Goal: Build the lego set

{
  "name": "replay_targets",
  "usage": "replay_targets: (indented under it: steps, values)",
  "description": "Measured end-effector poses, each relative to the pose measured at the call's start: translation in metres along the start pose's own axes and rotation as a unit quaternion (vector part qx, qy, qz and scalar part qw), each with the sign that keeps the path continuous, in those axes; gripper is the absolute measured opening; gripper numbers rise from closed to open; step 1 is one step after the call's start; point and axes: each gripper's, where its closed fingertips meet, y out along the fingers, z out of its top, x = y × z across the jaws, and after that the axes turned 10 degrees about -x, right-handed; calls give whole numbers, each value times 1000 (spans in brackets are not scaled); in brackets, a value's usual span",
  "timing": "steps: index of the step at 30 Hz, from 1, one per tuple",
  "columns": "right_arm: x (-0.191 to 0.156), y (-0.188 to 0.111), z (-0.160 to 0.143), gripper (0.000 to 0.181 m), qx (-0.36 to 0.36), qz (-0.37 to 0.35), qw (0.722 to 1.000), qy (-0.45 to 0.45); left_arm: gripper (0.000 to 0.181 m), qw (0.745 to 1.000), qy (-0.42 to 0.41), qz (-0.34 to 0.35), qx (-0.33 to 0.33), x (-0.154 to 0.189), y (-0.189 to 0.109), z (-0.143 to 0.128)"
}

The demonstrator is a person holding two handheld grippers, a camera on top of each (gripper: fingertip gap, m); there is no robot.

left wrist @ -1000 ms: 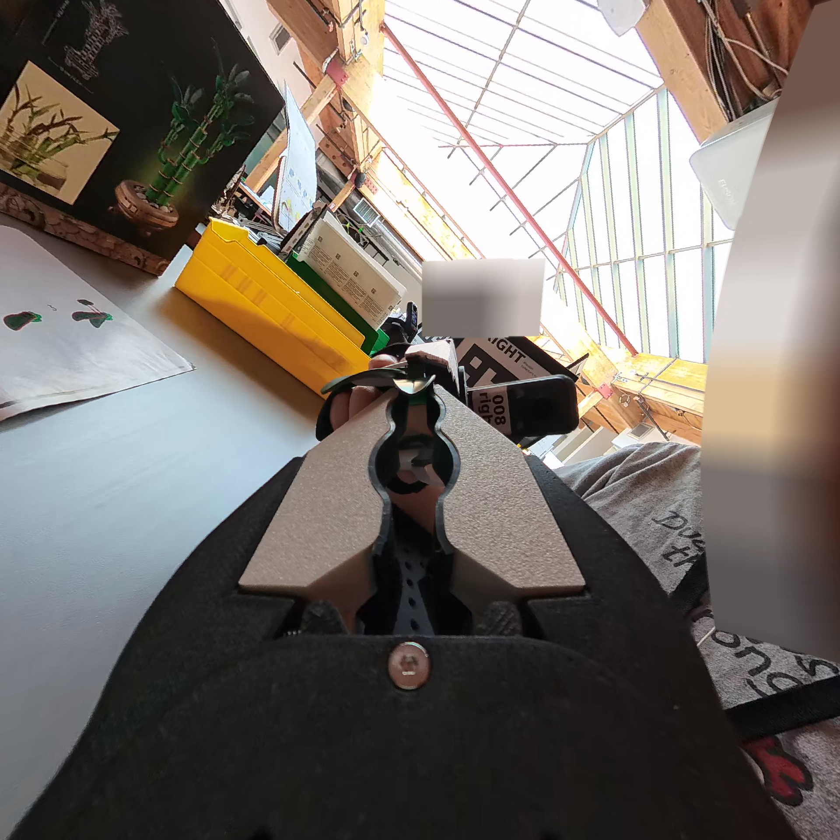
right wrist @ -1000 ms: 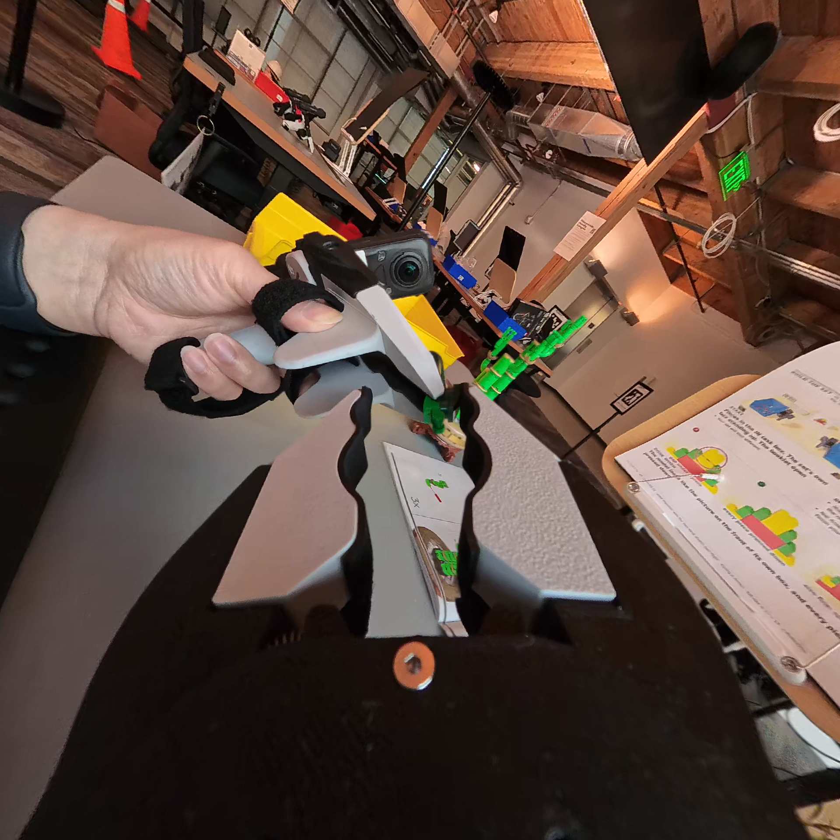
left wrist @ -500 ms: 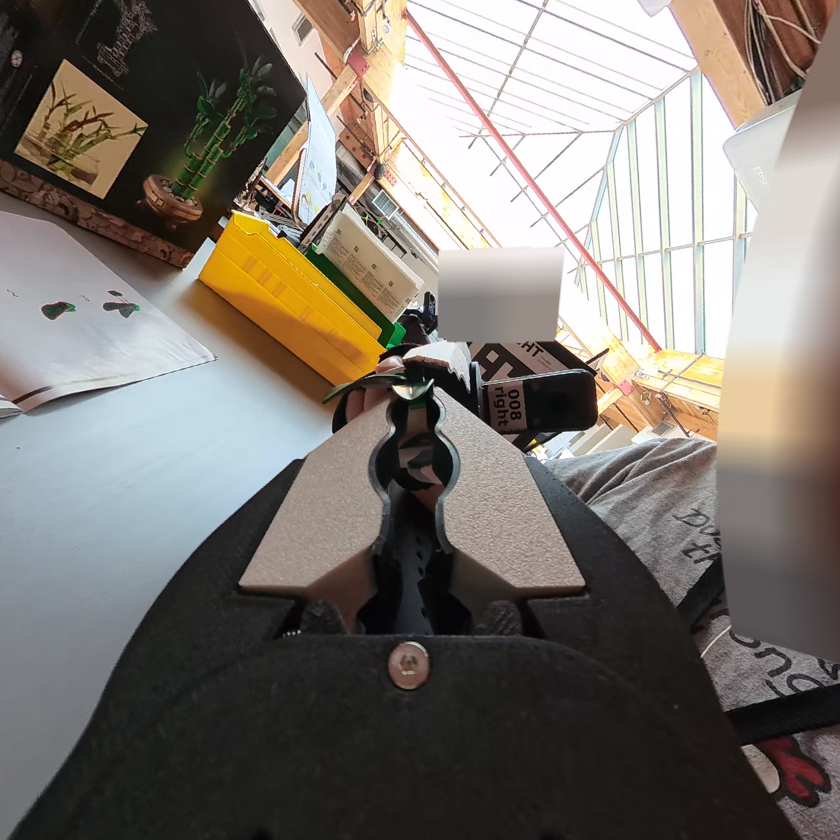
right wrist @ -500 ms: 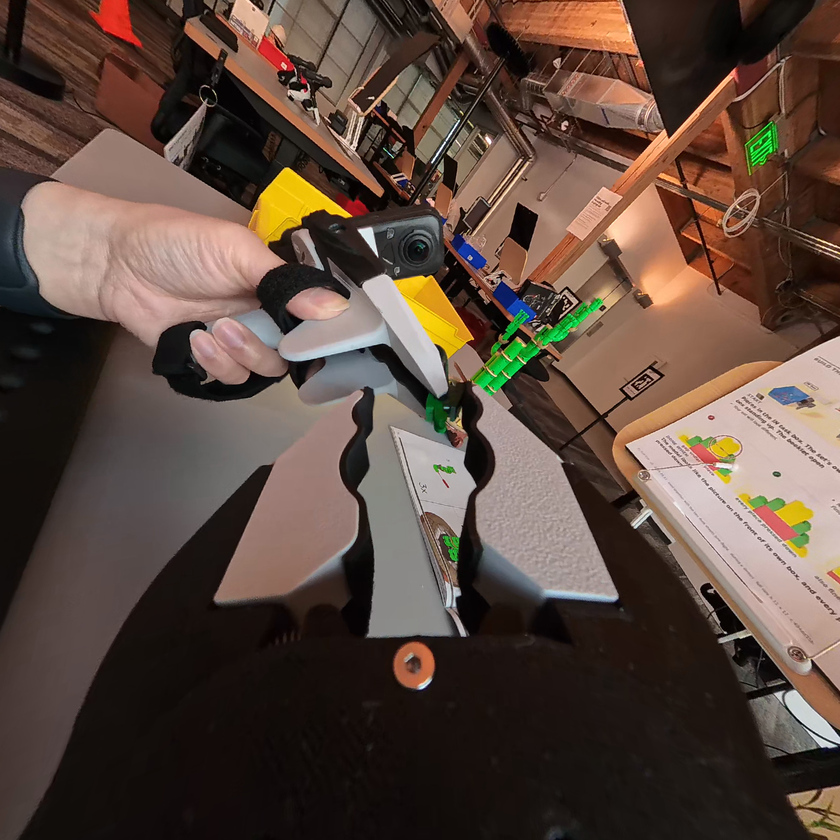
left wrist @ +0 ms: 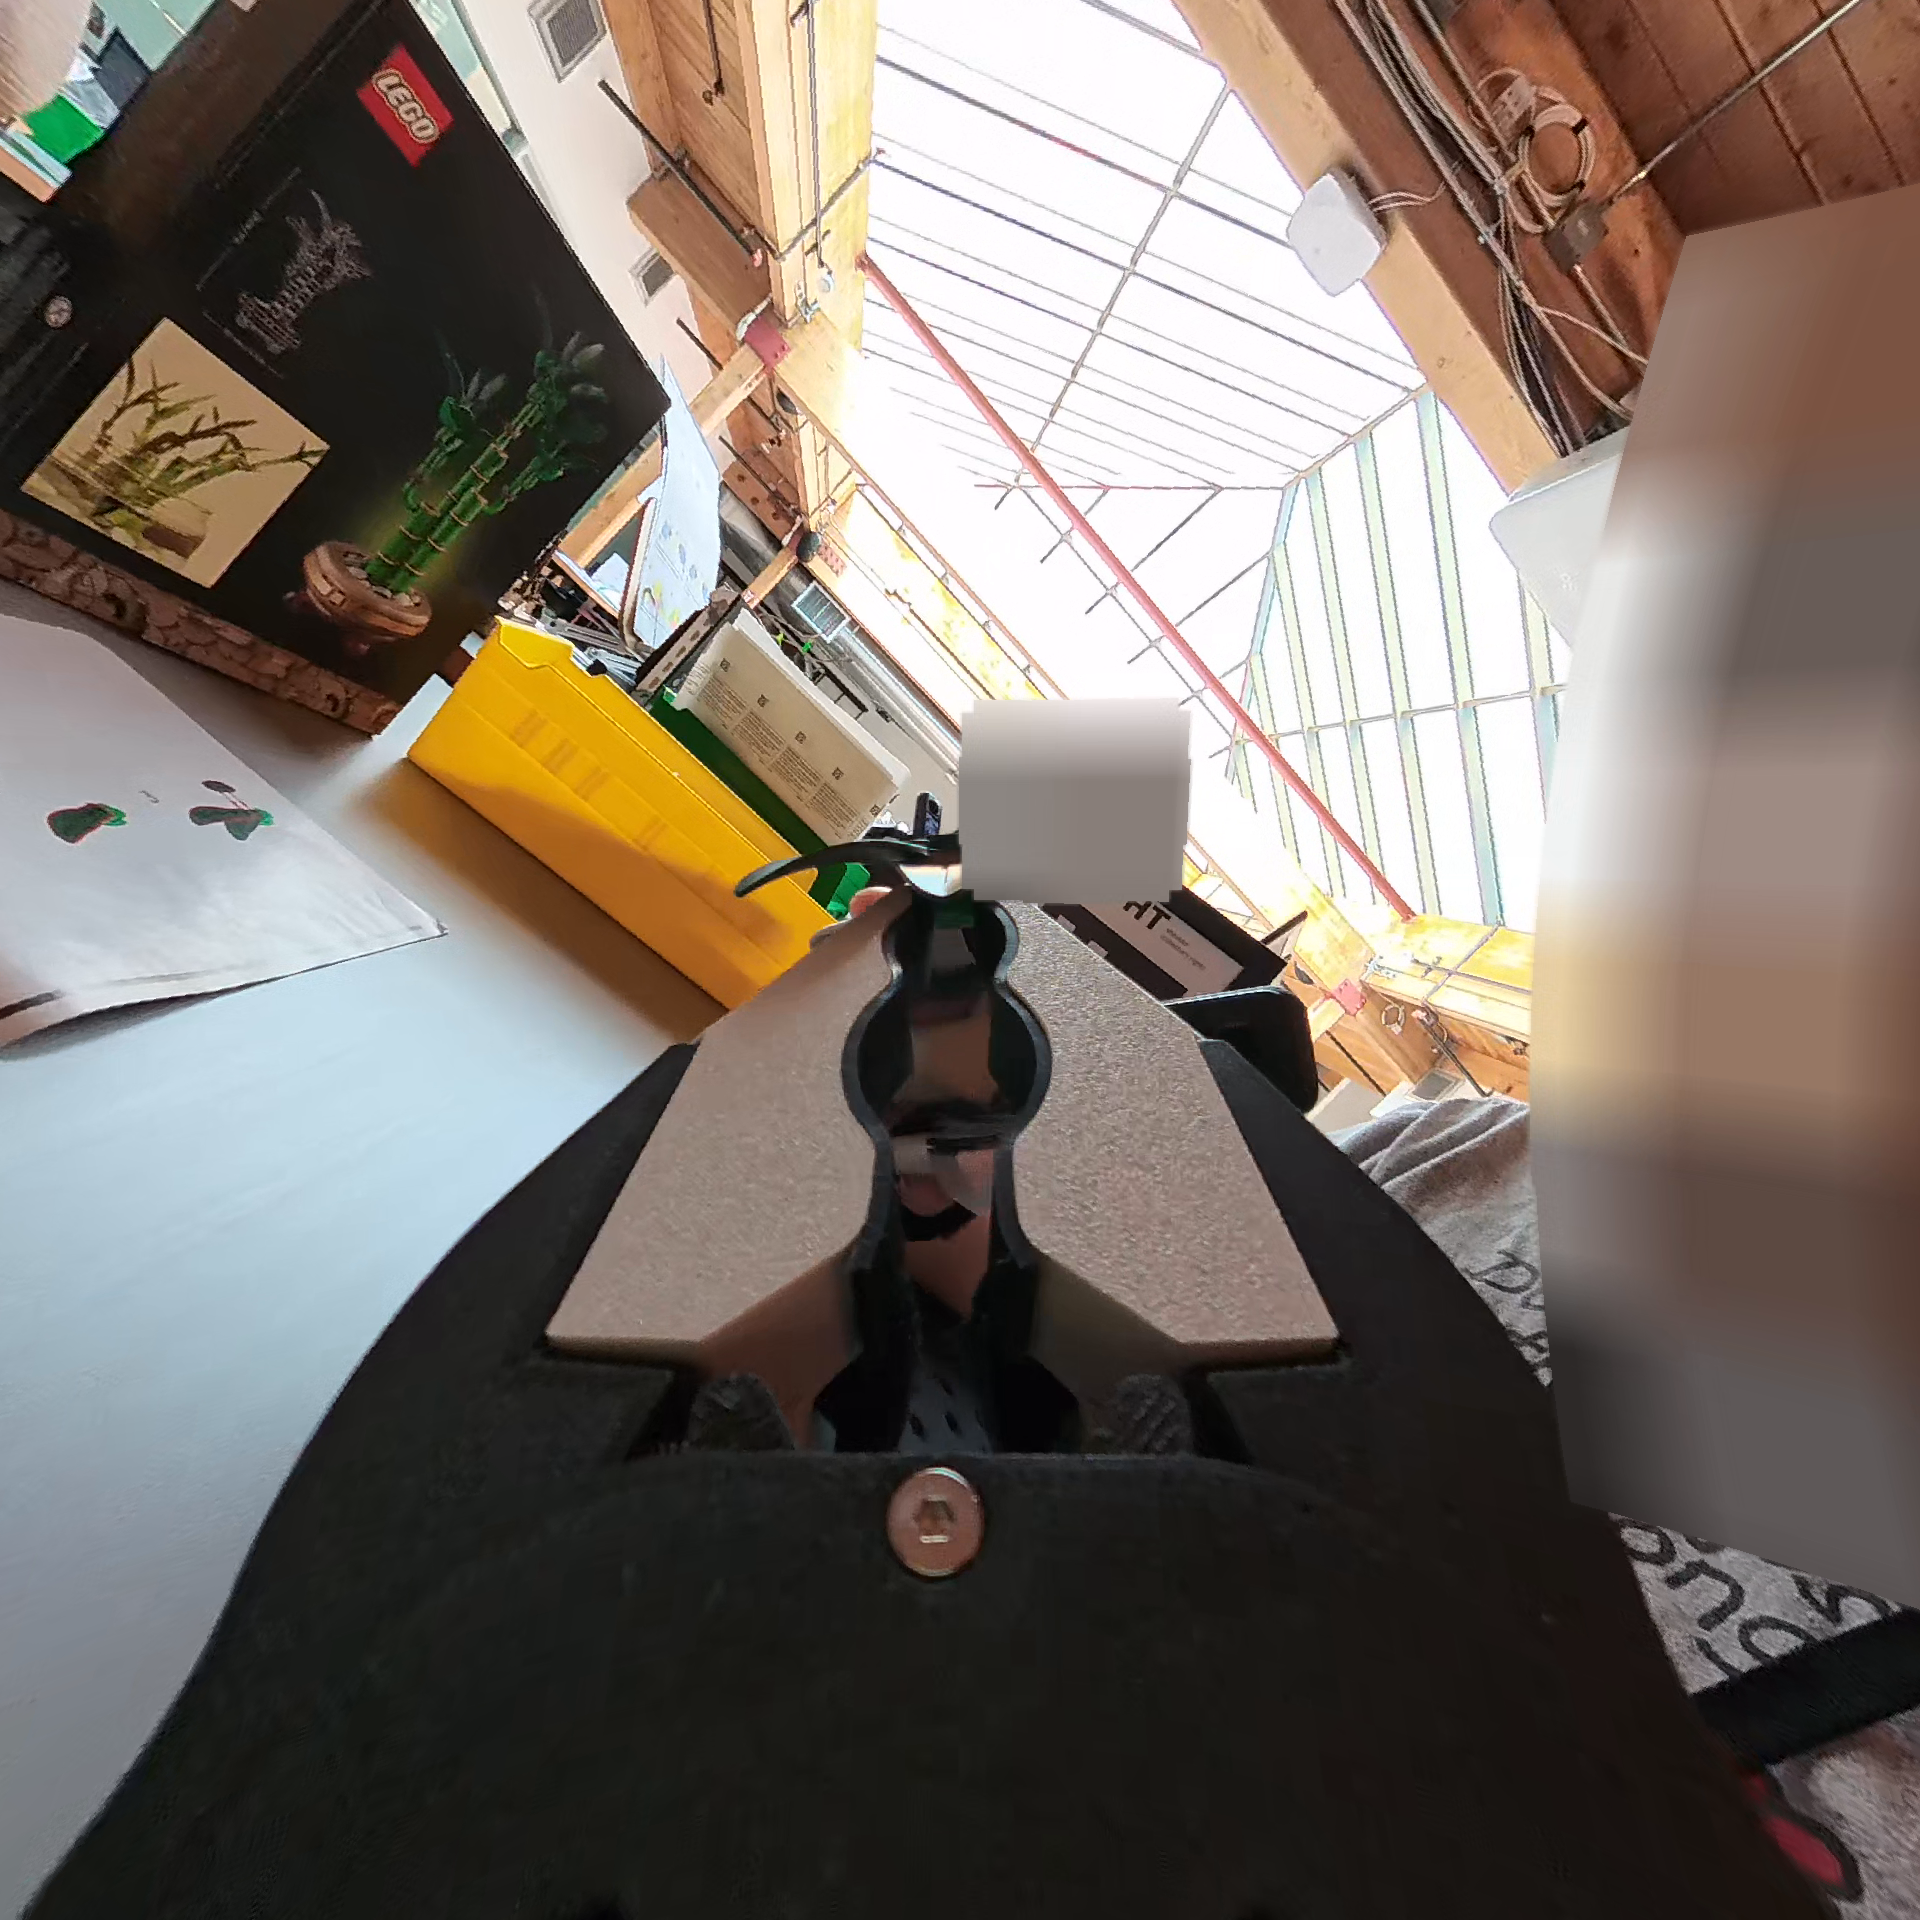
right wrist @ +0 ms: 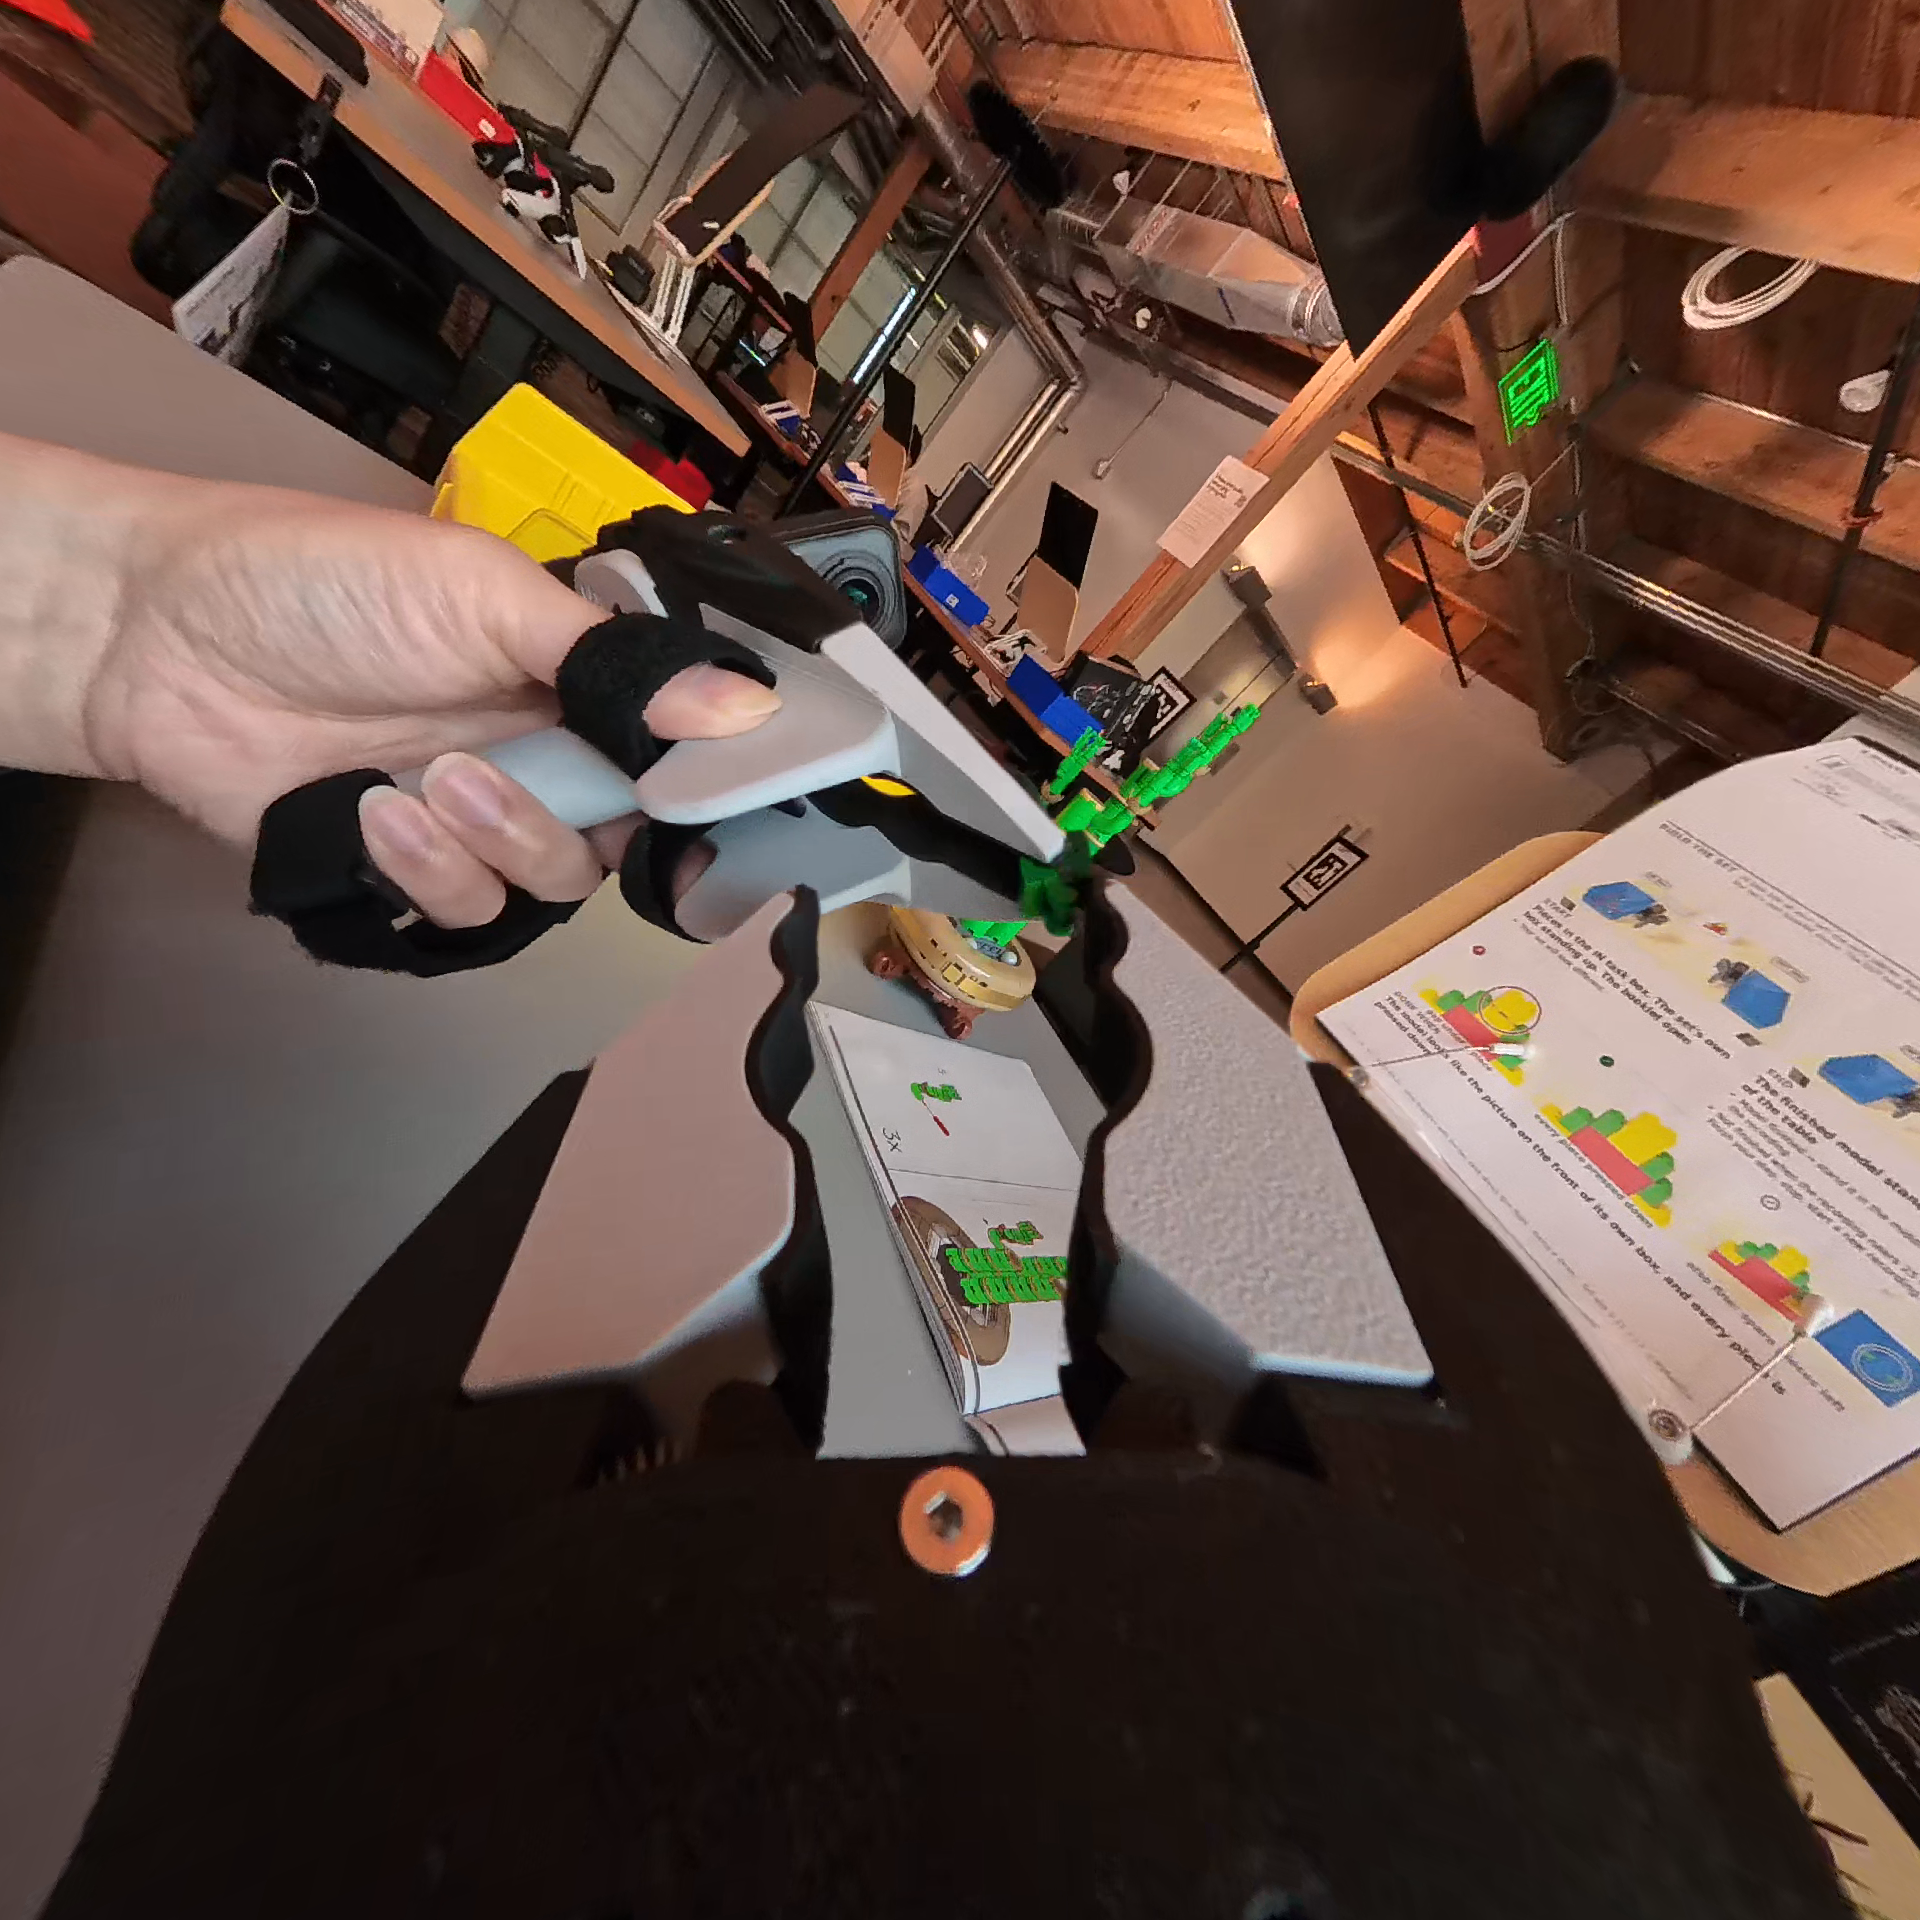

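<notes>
My left gripper (left wrist: 948, 916) is shut on a small green leaf piece (left wrist: 951, 910); a dark curved leaf (left wrist: 821, 868) sticks out to the left of its tips. In the right wrist view a hand holds that left gripper (right wrist: 1039, 868), with the bright green piece (right wrist: 1044, 896) at its tips. My right gripper (right wrist: 948, 920) is open. The green piece hangs between its tips, close to the right finger (right wrist: 1107, 935). Behind stands the bamboo model, with a tan and brown pot (right wrist: 961, 971) and green stalks (right wrist: 1153, 774). The open instruction booklet (right wrist: 966, 1164) lies under my right jaws.
The black set box (left wrist: 260, 416) stands at the table's back, a yellow bin (left wrist: 623, 800) beside it. A booklet page (left wrist: 156, 894) lies on the grey table (left wrist: 260, 1195). A printed sheet on a wooden board (right wrist: 1662, 1091) is to the right. A person's grey shirt (left wrist: 1455, 1195) is close. My two grippers' fingertips are within a few centimetres of each other.
The two grippers have come closer together, and the green piece now sits between my right gripper's tips. The model's pot has come into view between the right fingers. Both grips are unchanged.
</notes>
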Motion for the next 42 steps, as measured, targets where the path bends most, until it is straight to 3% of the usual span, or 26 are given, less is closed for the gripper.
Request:
replay_targets:
  steps: [1, 8, 10, 14, 16, 27, 33, 37, 39, 42]
  values:
    - [2, -1, 0, 43, -2, 2, 1000, 7, 5, 1000, -2, 2, -1, -1, -1, -1]
    - [17, -7, -2, 22, -1, -17, 1000, 0, 6, 1000, -3, 13, -15, -4, 4, -6]
    - [25, -10, -3, 24, -3, -22, 1000, -5, 6, 1000, -1, 16, -19, -4, 6, -8]
    - [13, -12, -6, 16, -7, -7, 999, -51, 6, 1000, -7, 11, -20, -4, 6, -10]
    - [15, -12, -5, 11, -7, -2, 999, -34, 6, 1000, -9, 9, -20, -4, 6, -10]
    - [14, -15, -6, 11, -7, 42, 999, 7, 5, 999, -10, 16, -36, -7, 10, -16]
    - [16, -11, -4, 13, 0, 20, 1000, 20, 6, 1000, -6, 15, -22, -6, 8, -11]
    - [14, -12, -8, 26, 5, 94, 989, 115, 5, 999, 12, 34, -8, -7, 3, -7]
    - [21, -17, -8, 13, 19, 93, 988, 124, 5, 998, 23, 50, -13, -9, 3, -8]
    - [21, -20, -10, 2, 16, 64, 997, 51, 5, 997, 32, 61, -23, -11, 5, -10]
